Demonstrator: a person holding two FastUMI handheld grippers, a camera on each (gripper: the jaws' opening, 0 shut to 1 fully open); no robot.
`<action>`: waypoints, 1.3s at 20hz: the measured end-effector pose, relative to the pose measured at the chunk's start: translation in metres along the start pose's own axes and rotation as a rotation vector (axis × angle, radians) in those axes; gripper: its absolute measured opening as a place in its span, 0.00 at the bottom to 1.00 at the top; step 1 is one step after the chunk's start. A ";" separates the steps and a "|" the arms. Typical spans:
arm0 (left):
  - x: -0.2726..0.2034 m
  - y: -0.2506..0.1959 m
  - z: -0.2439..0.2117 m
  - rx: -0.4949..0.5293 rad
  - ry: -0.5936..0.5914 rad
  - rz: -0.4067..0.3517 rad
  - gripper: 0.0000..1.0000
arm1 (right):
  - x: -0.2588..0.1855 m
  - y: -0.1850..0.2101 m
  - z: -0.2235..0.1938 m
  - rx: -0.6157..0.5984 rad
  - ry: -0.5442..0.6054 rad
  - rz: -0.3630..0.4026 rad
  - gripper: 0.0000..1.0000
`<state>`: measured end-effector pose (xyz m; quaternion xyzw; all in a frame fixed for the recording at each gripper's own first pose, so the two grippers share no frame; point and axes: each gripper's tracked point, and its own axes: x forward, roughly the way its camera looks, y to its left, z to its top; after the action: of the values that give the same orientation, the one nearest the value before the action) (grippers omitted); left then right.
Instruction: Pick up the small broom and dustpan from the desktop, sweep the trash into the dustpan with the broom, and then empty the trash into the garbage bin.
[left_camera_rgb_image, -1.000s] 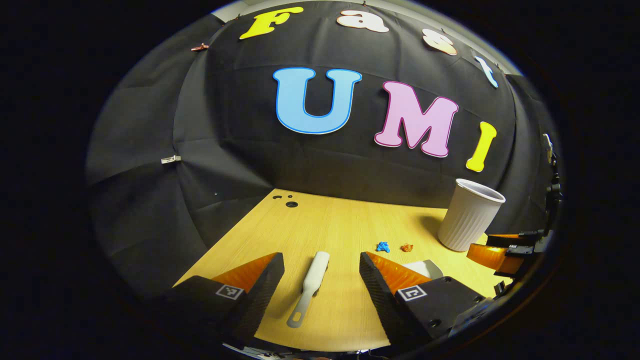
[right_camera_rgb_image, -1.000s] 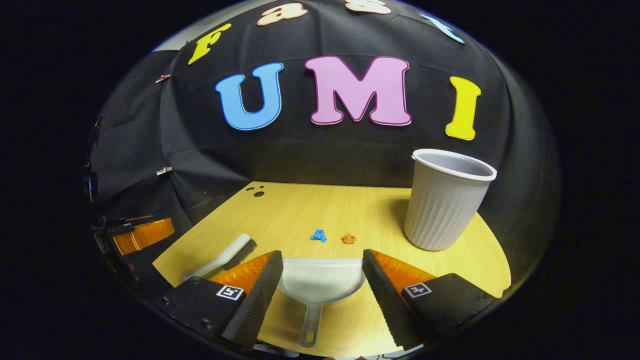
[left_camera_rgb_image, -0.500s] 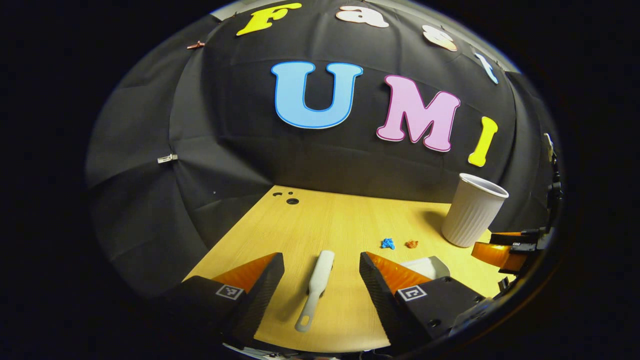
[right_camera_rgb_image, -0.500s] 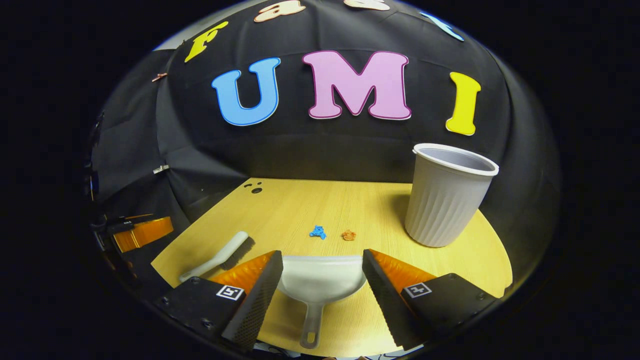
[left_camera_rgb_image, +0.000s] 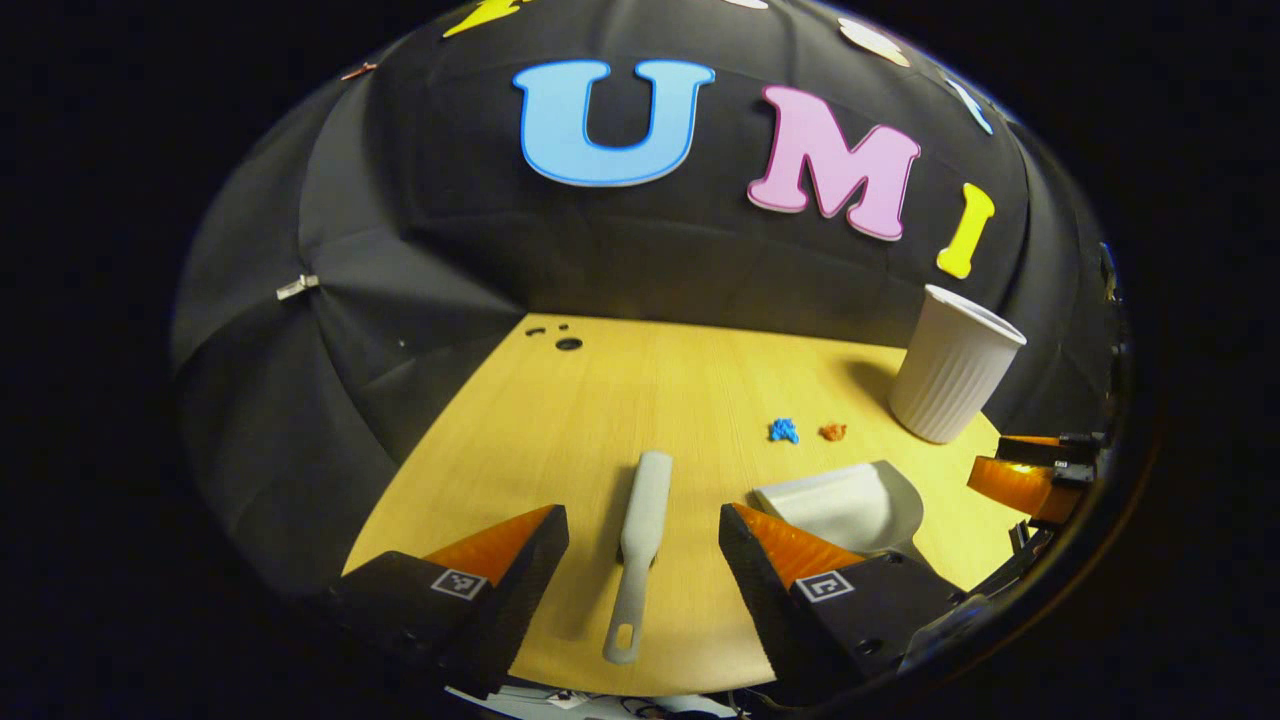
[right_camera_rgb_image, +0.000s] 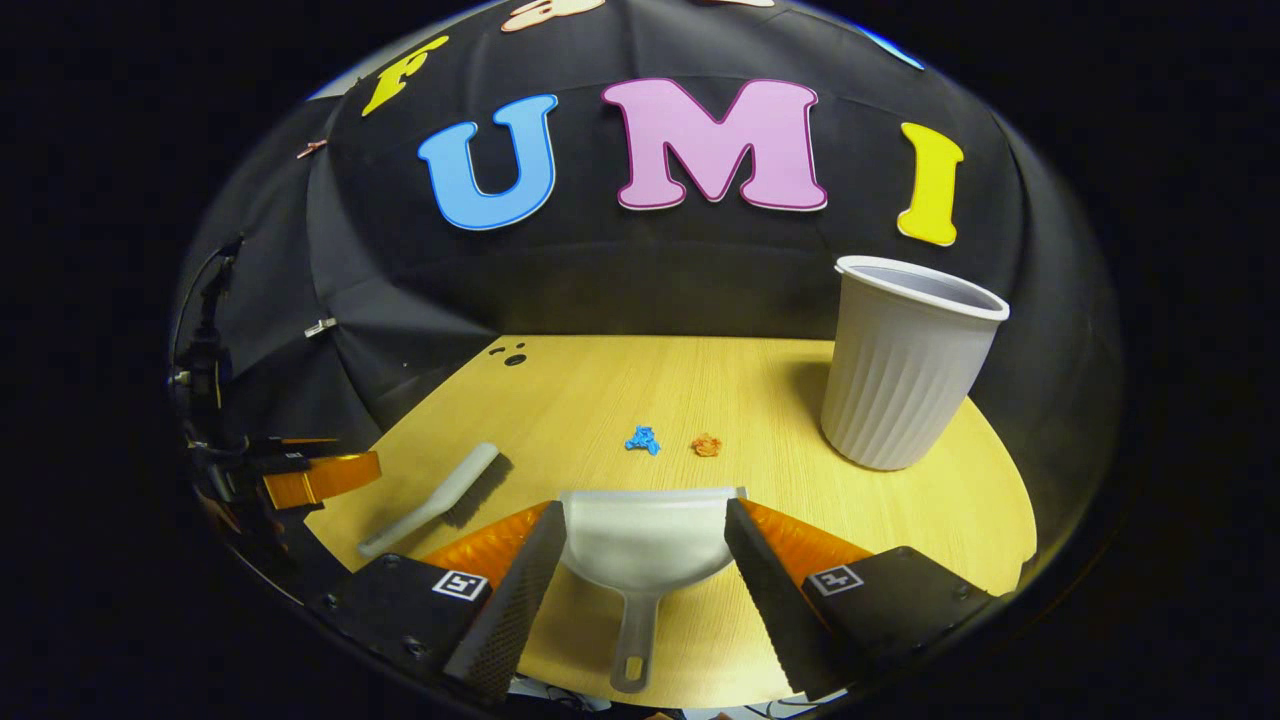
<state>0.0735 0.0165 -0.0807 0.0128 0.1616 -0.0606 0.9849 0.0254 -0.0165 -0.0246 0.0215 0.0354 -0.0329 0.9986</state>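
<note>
Both grippers (left_camera_rgb_image: 643, 545) (right_camera_rgb_image: 640, 540) wide open, empty; dustpan (right_camera_rgb_image: 643, 545) empty, garbage bin (right_camera_rgb_image: 905, 365) contents unseen.

wooden desktop (right_camera_rgb_image: 600, 390) holds broom (right_camera_rgb_image: 440, 495), dustpan (right_camera_rgb_image: 640, 545), bin (right_camera_rgb_image: 905, 365), 2 scraps (right_camera_rgb_image: 643, 440).

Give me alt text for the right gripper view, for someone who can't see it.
The right gripper is open above a white dustpan lying on a wooden desktop. Ahead lie a blue scrap and an orange scrap; a ribbed white bin stands right, a small broom lies left.

Wooden desktop (left_camera_rgb_image: 640, 400), black cloth wall (left_camera_rgb_image: 420, 260)
</note>
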 end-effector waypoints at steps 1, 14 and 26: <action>0.007 0.001 -0.010 -0.002 0.036 -0.006 0.96 | 0.002 -0.001 -0.003 0.005 0.008 -0.003 1.00; 0.087 0.012 -0.083 0.105 0.491 0.006 0.95 | 0.017 -0.002 -0.032 0.031 0.100 0.029 0.99; 0.113 0.010 -0.102 0.138 0.565 0.005 0.60 | 0.017 0.002 -0.048 0.024 0.165 0.040 0.99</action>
<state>0.1490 0.0182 -0.2133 0.0966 0.4250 -0.0628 0.8978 0.0390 -0.0130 -0.0735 0.0368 0.1168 -0.0114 0.9924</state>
